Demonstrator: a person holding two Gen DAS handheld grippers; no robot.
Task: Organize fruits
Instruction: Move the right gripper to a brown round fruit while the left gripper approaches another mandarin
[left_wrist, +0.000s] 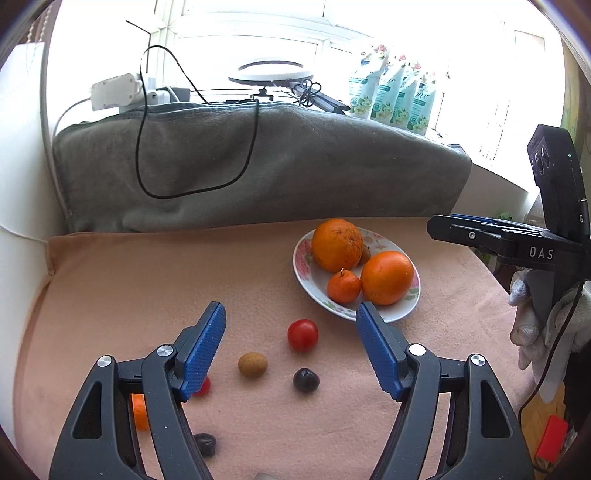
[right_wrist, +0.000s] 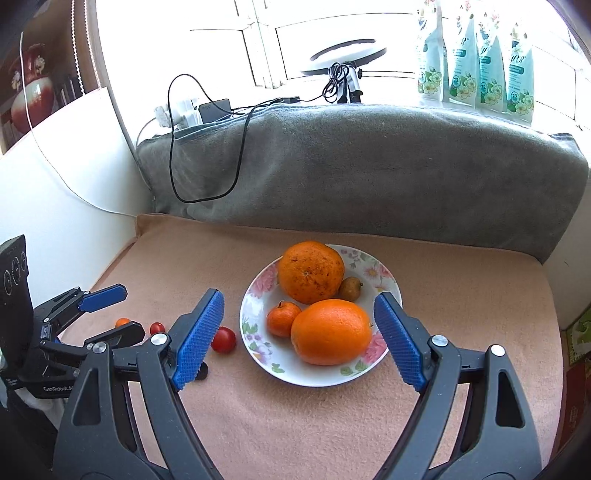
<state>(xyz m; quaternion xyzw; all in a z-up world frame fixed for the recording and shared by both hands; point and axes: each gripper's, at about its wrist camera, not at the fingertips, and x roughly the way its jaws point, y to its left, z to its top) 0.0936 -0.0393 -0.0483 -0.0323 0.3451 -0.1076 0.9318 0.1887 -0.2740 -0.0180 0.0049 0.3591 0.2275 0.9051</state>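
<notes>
A floral plate (right_wrist: 258, 363) (left_wrist: 397, 314) on the peach cloth holds two big oranges (right_wrist: 311, 271) (right_wrist: 331, 331), a small mandarin (right_wrist: 282, 319) and a small brown fruit (right_wrist: 350, 289). Loose on the cloth lie a red tomato (left_wrist: 303, 335) (right_wrist: 224, 340), a tan longan (left_wrist: 252, 364), a dark plum (left_wrist: 306, 380), another dark fruit (left_wrist: 205, 444), a small red fruit (left_wrist: 204, 386) and a small orange fruit (left_wrist: 139, 411). My left gripper (left_wrist: 291, 314) is open above the loose fruits. My right gripper (right_wrist: 299, 302) is open and empty over the plate.
A grey towel (left_wrist: 258, 166) covers the sill behind the cloth, with a black cable (left_wrist: 155, 147), a power strip (left_wrist: 114, 90), a ring light (left_wrist: 271, 74) and several pouches (right_wrist: 476, 59). A white wall (right_wrist: 55, 192) bounds the left side.
</notes>
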